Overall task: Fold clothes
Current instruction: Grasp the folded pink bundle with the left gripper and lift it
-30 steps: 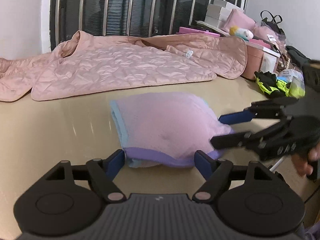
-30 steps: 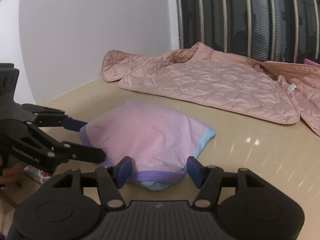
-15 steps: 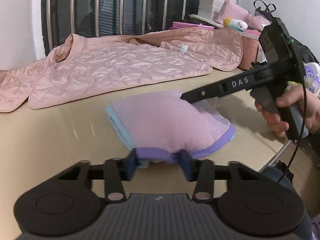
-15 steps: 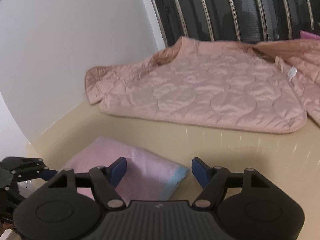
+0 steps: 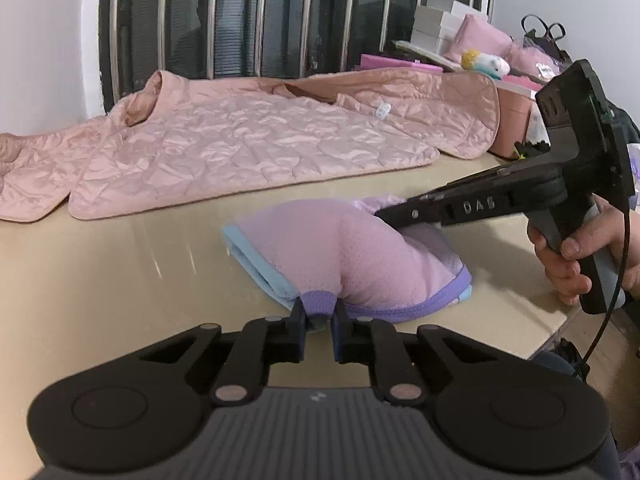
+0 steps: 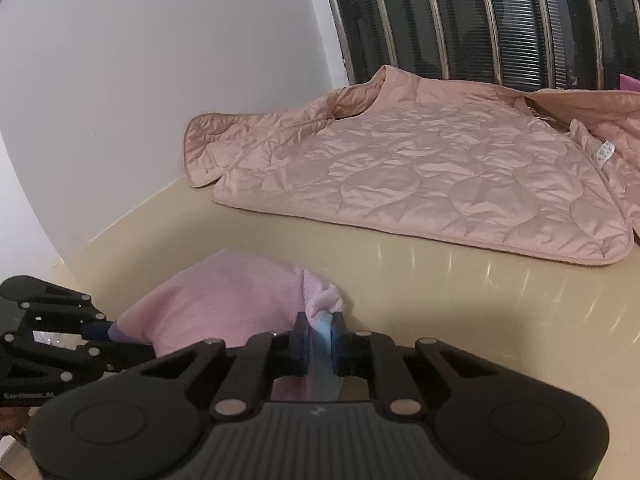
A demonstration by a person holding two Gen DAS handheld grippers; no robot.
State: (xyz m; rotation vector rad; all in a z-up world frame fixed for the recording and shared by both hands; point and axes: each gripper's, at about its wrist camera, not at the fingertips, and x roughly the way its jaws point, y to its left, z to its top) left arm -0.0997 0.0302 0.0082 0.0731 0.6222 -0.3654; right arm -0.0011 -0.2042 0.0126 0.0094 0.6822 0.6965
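The quilted, satiny salmon-pink jacket (image 5: 248, 152) is lying spread flat along the far edge of the glossy beige tabletop (image 5: 100, 264), its puffy stitched panels catching the light, well apart from the work nearer the front edge. There the small pink mesh garment with a lilac hem band and pale blue trim (image 5: 360, 248) is sitting in a soft, rounded, doubled-over mound, its thin perforated knit bulging where it is being pulled. The left gripper (image 5: 319, 316) is pinching the lilac band at the garment's near edge, jaws closed tight on it, likely to keep that corner under control while the cloth is being shaped. The right gripper (image 6: 320, 336) is clamping the pale blue trim on the garment's far side, apparently so the two ends can be drawn or aligned together; how many layers it is holding is hard to tell. A person's hand (image 5: 576, 256) is gripping its handle by the tabletop's right edge.
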